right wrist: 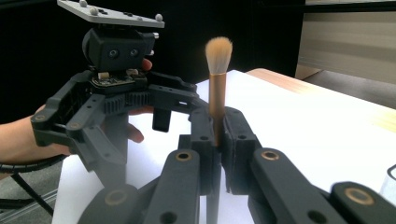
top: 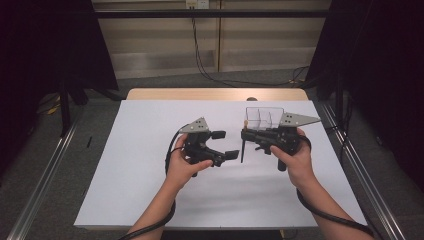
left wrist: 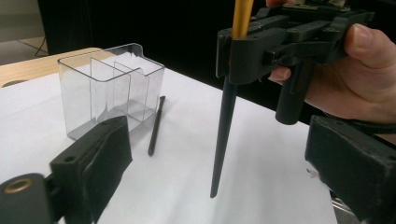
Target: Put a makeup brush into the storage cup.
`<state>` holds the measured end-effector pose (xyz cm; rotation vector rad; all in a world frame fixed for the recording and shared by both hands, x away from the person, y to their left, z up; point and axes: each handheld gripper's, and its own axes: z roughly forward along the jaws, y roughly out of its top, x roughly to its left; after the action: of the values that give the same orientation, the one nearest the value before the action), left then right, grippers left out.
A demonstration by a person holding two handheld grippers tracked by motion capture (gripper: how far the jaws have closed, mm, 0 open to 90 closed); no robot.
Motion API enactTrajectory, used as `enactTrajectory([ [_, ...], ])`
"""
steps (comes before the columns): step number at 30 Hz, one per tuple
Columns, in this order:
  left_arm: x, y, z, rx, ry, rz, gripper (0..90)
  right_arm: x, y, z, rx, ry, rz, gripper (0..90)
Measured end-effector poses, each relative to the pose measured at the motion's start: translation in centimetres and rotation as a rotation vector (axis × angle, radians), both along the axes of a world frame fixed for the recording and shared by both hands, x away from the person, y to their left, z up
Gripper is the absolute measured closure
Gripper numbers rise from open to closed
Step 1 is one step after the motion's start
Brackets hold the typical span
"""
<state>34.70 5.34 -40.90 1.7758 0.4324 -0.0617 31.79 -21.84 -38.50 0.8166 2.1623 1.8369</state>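
Where high view hides bristles, right tongs point(right wrist: 215, 140) view shows brush point(right wrist: 218, 79) tuft

Grey floor point(top: 40, 165), black curtains point(top: 45, 45), pale panelled back wall point(top: 150, 45).

brush point(left wrist: 224, 126) top runs off the upper edge in the left gripper view; near jaws there blur out, and the far pen point(left wrist: 156, 125) is too small to tell.

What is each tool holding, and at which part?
Right tool grips the brush upright at its gold ferrule. Left tool is open, holding nothing.
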Motion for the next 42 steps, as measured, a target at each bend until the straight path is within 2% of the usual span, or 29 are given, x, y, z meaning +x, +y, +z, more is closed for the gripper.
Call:
enactTrajectory([
  [2,0.0,0.3,0.0,0.000,-0.006,-0.010,2.8,0.0,-0.1,-0.1,-0.001,-0.001,-0.001,84.8],
  [8,0.0,1.6,-0.2,0.006,-0.017,0.013,0.8,0.0,-0.3,-0.1,-0.001,-0.004,-0.007,84.8],
  [15,-0.2,3.3,-0.1,0.027,-0.061,0.038,0.2,0.1,-0.3,-0.1,-0.001,-0.007,-0.007,84.8],
  [24,-0.5,5.7,0.0,0.022,-0.110,0.071,0.0,0.1,-0.5,-0.1,-0.005,-0.009,-0.011,84.7],
  [30,-0.9,7.0,-0.2,0.047,-0.126,0.093,0.0,0.1,-0.8,-0.2,-0.004,-0.009,-0.016,84.7],
  [42,-1.6,9.9,-0.3,0.040,-0.146,0.143,0.0,0.2,-1.3,-0.4,0.000,-0.009,-0.034,84.7],
])
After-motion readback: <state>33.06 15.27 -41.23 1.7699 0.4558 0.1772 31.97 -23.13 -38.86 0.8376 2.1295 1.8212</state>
